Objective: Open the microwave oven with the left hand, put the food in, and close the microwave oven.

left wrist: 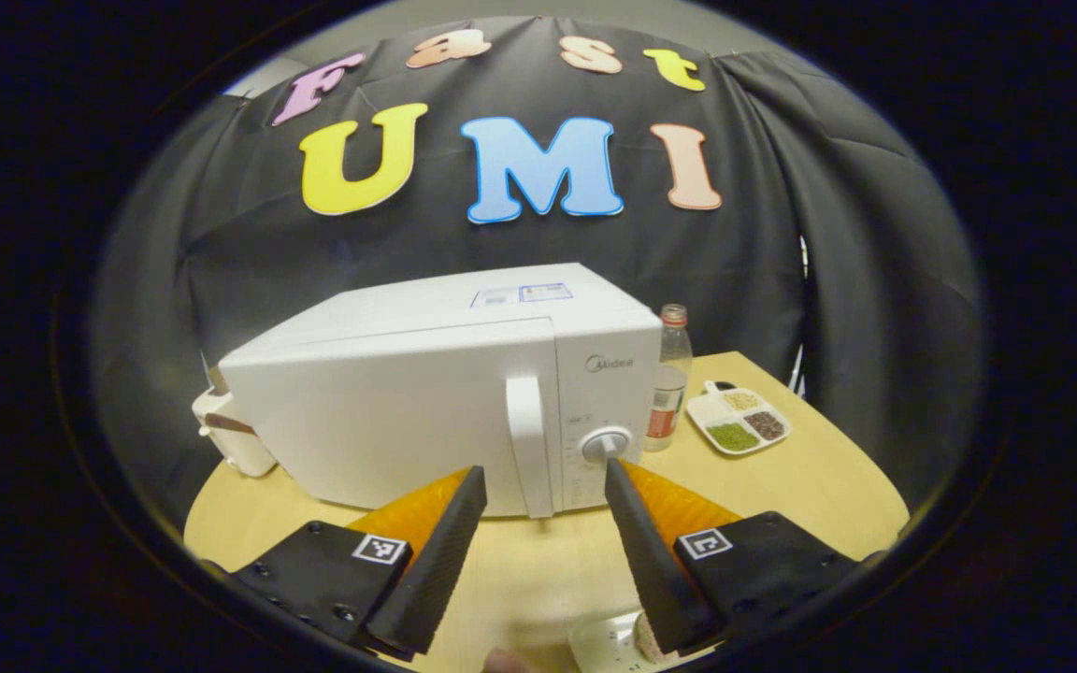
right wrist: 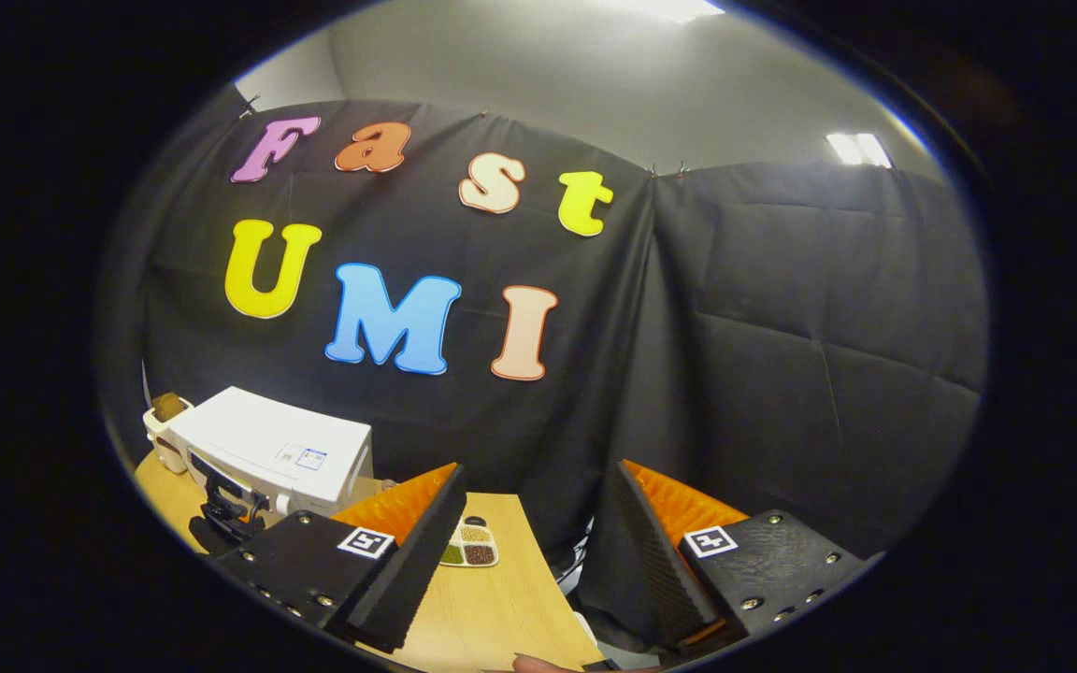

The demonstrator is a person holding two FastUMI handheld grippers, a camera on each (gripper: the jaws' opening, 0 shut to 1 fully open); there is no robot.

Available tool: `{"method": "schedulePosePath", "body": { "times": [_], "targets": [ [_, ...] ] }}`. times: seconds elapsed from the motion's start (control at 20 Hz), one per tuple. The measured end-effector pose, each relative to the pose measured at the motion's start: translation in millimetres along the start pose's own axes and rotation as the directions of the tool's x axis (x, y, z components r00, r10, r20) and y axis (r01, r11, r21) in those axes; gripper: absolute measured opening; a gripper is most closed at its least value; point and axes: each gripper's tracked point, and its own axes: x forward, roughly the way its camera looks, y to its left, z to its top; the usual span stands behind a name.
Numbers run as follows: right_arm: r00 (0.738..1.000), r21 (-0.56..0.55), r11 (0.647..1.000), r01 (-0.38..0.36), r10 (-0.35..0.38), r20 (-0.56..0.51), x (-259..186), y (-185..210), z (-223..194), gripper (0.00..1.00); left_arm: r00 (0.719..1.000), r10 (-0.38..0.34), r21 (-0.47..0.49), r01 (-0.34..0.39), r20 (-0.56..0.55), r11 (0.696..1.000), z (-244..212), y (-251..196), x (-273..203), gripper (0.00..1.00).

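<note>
Microwave (left wrist: 445, 393) sits mid-frame on the table (left wrist: 810, 477), door closed, handle (left wrist: 529, 449) just above the left gripper (left wrist: 543, 481), whose fingers are spread with nothing between them. Right gripper (right wrist: 538, 481) is likewise spread and empty, microwave off at lower left.

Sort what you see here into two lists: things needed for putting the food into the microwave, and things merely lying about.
Needed: microwave oven, door shut; its door handle; left gripper, open; the plate at the table's near edge, probably the food's.

Lying about: glass bottle; divided tray of grains; white appliance behind the microwave.
</note>
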Motion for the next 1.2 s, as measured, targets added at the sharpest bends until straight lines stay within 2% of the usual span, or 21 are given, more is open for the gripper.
{"method": "schedulePosePath", "body": {
  "times": [0.1, 0.25, 0.3, 0.35, 0.5, 0.65, 0.75, 0.9, 1.05, 1.2],
  "targets": [
    [0.999, 0.003, 1.0, 0.011, -0.011, -0.031, -3.2, 2.1, -5.6, 0.97, 1.0, 0.01, 0.005, -0.01, -0.021, 1.0, -10.1, 3.4, 25.1, 0.85],
    [0.998, -0.022, 0.999, 0.036, -0.037, -0.045, -8.0, -0.7, -6.0, 0.97, 0.998, -0.007, 0.015, 0.008, -0.061, 1.0, -25.5, 1.7, 52.0, 0.85],
    [0.998, -0.02, 0.999, 0.042, -0.043, -0.042, -10.2, -1.1, -3.1, 0.97, 0.997, -0.025, 0.013, 0.026, -0.069, 1.0, -28.4, -2.6, 57.8, 0.75],
    [0.998, -0.016, 0.999, 0.047, -0.047, -0.04, -10.2, -1.7, -1.7, 0.97, 0.997, -0.027, 0.016, 0.028, -0.068, 0.999, -29.3, -3.2, 62.5, 0.7],
    [0.998, -0.007, 0.999, 0.052, -0.052, -0.044, -14.6, -0.1, -3.3, 0.97, 0.998, -0.033, 0.018, 0.034, -0.061, 0.999, -22.8, -7.2, 70.0, 0.42],
    [0.998, 0.002, 0.999, 0.042, -0.042, -0.047, -21.8, 5.2, -5.7, 0.97, 0.996, -0.063, -0.054, 0.06, -0.07, 0.997, -22.8, -7.7, 74.0, 0.39],
    [0.999, 0.01, 1.0, 0.027, -0.027, -0.039, -27.9, 11.6, -4.2, 0.97, 0.993, -0.09, -0.046, 0.087, -0.078, 0.995, -24.5, -7.7, 71.8, 0.3],
    [1.0, 0.007, 1.0, 0.013, -0.012, -0.027, -37.5, 17.0, -3.8, 0.97, 0.991, -0.1, -0.04, 0.096, -0.085, 0.995, -24.1, -7.5, 71.3, 0.24],
    [1.0, 0.004, 1.0, 0.013, -0.013, -0.019, -48.3, 12.0, -7.2, 0.98, 0.988, -0.116, -0.062, 0.11, -0.099, 0.992, -26.0, -7.3, 64.8, 0.26],
    [1.0, 0.02, 1.0, 0.019, -0.019, -0.017, -61.0, 1.1, -12.6, 0.97, 0.99, -0.107, -0.044, 0.103, -0.092, 0.994, -27.2, -5.9, 55.0, 0.24]
  ]
}}
